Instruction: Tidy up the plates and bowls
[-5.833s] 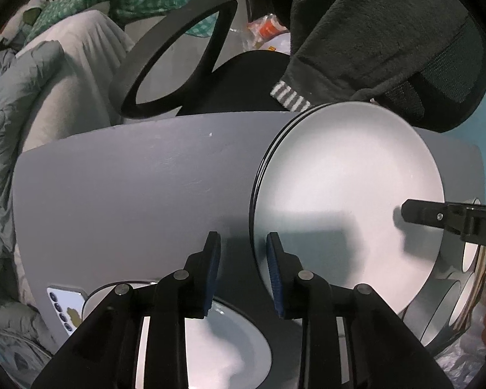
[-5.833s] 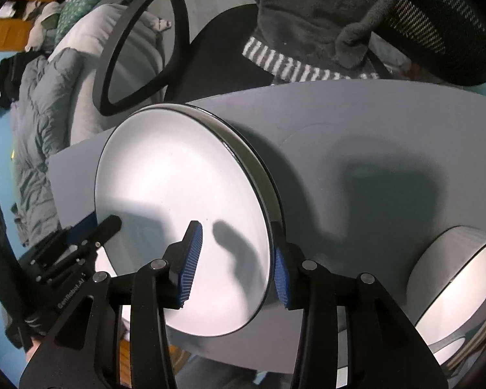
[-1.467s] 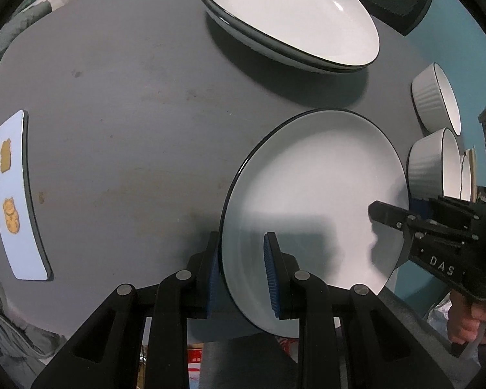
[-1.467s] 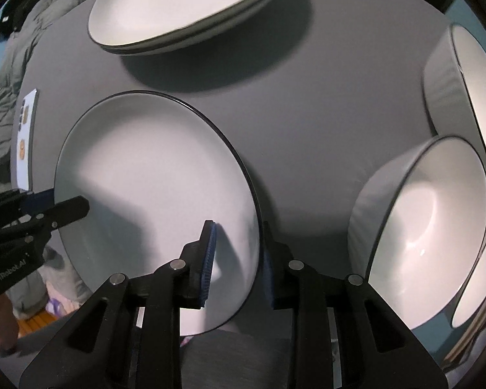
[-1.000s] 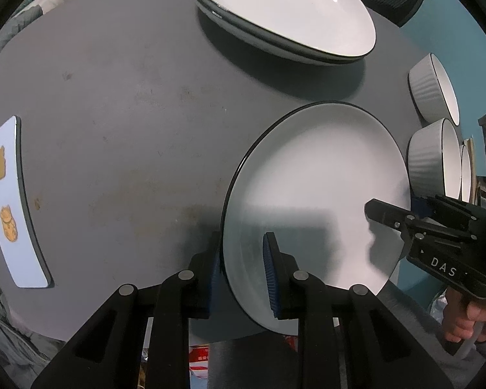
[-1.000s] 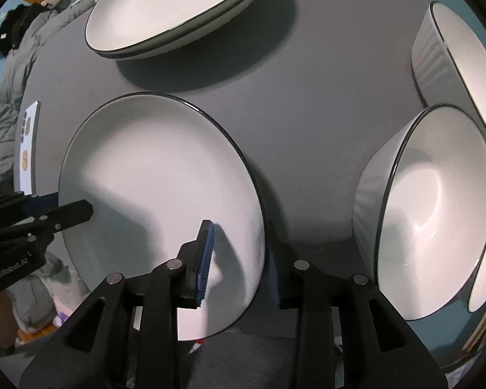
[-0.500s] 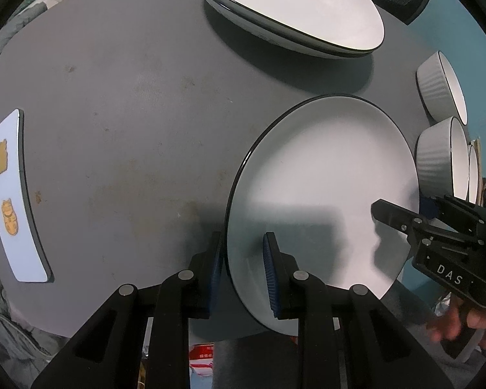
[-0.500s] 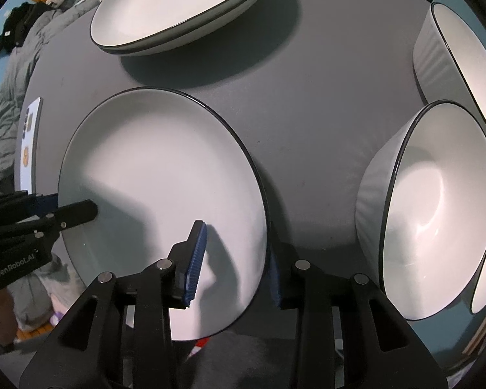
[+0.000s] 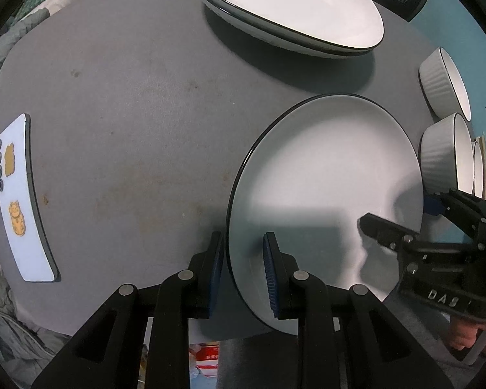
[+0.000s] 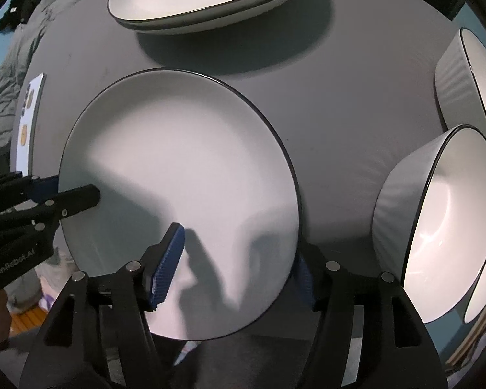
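On grey matte surface (image 9: 120,103), near edge: round white plate (image 9: 324,188) with thin black rim, glossy, face up.
Left claw (image 9: 243,265) clamped on plate's near-left rim, blue ribbed pads either side. Right claw (image 10: 233,269) spread wide around near-right rim, left pad (image 10: 168,265) clear of glaze. Stacked pair of matching plates (image 9: 291,9) farther back, well apart. Two ribbed white bowls (image 10: 437,227) to the right, black-rimmed, tipped in fisheye view. White phone (image 9: 19,201) with gold cat stickers flat at left edge, long axis running near to far.
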